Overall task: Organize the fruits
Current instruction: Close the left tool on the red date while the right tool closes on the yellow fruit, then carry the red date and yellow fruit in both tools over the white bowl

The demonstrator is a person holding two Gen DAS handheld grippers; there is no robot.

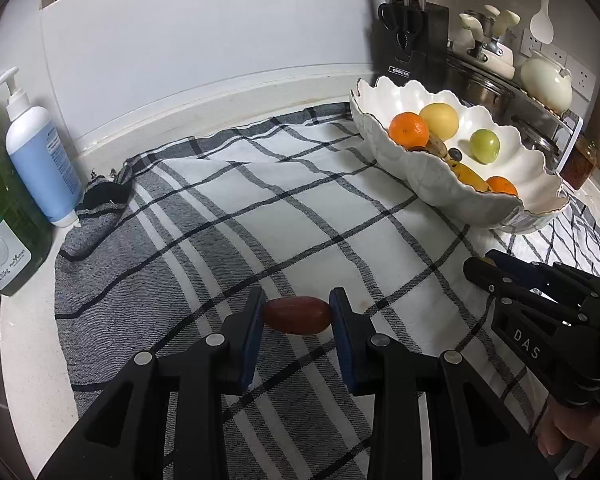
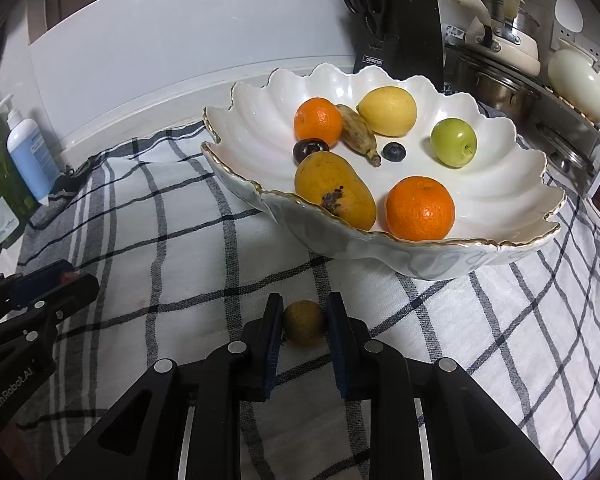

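Observation:
My left gripper (image 1: 298, 312) is shut on a small dark red oval fruit (image 1: 298, 315) low over the checked cloth (image 1: 260, 208). My right gripper (image 2: 303, 322) is shut on a small brownish-green round fruit (image 2: 304, 323) just above the cloth (image 2: 180, 248), in front of the bowl. The white scalloped bowl (image 2: 440, 260) holds two oranges (image 2: 420, 208), a lemon (image 2: 387, 111), a green fruit (image 2: 454, 142), a mango (image 2: 334, 189), a small banana (image 2: 358, 133), a dark cherry and a blueberry. The bowl also shows in the left wrist view (image 1: 428, 176).
A blue soap pump bottle (image 1: 40, 156) and a green detergent bottle (image 1: 4, 224) stand at the left. A black knife block (image 2: 400, 32) stands behind the bowl, with pots and a kettle on a rack (image 2: 540, 92) at the right. A white wall ledge runs along the back.

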